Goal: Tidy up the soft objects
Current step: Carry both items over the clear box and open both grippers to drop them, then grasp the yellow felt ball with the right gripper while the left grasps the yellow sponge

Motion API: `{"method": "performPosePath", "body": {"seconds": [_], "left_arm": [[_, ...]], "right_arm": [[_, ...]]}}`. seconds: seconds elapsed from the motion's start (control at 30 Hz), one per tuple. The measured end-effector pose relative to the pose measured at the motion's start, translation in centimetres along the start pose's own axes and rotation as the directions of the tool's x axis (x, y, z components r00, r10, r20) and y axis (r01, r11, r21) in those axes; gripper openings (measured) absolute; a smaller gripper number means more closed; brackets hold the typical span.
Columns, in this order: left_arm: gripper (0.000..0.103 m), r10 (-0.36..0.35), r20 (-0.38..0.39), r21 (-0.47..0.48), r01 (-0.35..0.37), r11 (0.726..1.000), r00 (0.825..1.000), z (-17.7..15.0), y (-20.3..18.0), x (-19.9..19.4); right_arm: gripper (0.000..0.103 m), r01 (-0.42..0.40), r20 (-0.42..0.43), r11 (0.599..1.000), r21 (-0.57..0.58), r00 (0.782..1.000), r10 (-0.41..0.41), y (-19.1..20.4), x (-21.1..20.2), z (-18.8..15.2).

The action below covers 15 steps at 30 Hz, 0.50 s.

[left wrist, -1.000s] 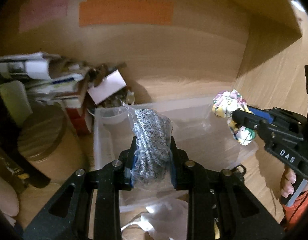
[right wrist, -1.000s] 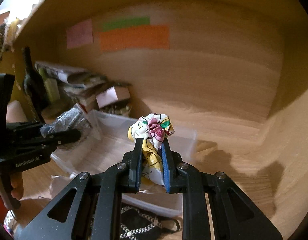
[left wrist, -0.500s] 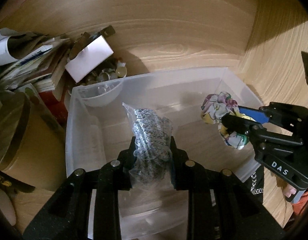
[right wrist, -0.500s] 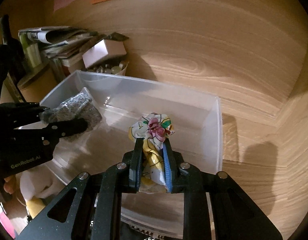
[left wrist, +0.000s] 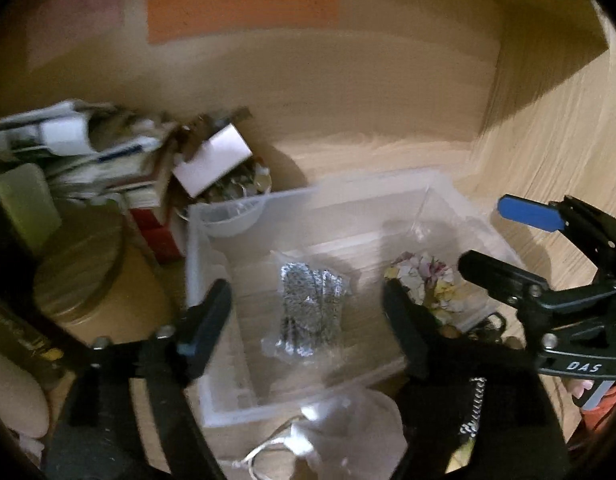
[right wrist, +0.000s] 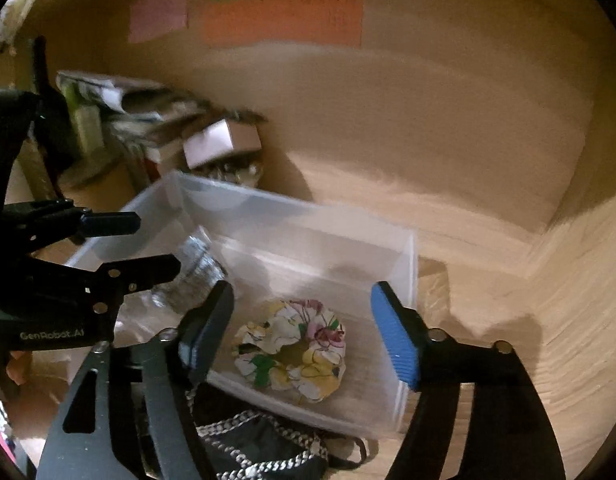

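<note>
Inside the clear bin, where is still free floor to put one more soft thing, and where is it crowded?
In the clear bin, bare floor remains along the far wall, behind the floral scrunchie and the bagged grey item. A narrow strip lies between those two. Outside the bin's left corner it is crowded with stacked papers and a small box.

Both wrist views angled down, close, sharing clear bin [left wrist: 196,240].

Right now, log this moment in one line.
left gripper: open | right gripper: open | bagged grey knit, floral scrunchie: in clear bin
</note>
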State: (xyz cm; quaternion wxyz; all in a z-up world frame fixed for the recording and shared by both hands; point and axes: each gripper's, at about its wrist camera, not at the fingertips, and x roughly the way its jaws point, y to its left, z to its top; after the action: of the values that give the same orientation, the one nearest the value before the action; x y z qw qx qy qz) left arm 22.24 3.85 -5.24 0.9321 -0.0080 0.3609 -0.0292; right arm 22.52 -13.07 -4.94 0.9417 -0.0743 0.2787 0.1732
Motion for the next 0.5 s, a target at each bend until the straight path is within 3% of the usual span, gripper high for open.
{"method": "performPosePath", "body": {"seconds": [0.07, 0.13, 0.3, 0.5], "left_arm": [[0.096, 0.006, 0.029, -0.02, -0.006, 1.0, 1.0, -0.3, 0.3, -1.5], [0.098, 0.009, 0.049, -0.03, -0.007, 1.0, 0.999, -0.8, 0.4, -2.6], [0.099, 0.014, 0.069, -0.044, -0.011, 0.999, 0.997, -2.4, 0.9, -4.3], [0.099, 0.025, 0.069, -0.052, -0.021, 0.998, 0.997, -5.4, 0.4, -6.1]], "right_arm": [[0.077, -0.005, 0.037, 1.0, 0.001, 0.999, 0.005, 0.2, -1.6, 0.1], [0.081, -0.013, 0.07, 1.0, 0.004, 0.997, 0.013, 0.4, -3.2, 0.0], [0.082, -0.019, 0.121, 1.0, -0.01, 0.993, 0.02, 1.1, -6.1, -0.9], [0.082, -0.03, 0.12, 1.0, -0.007, 0.992, 0.031, 1.9, -7.4, -2.9]]}}
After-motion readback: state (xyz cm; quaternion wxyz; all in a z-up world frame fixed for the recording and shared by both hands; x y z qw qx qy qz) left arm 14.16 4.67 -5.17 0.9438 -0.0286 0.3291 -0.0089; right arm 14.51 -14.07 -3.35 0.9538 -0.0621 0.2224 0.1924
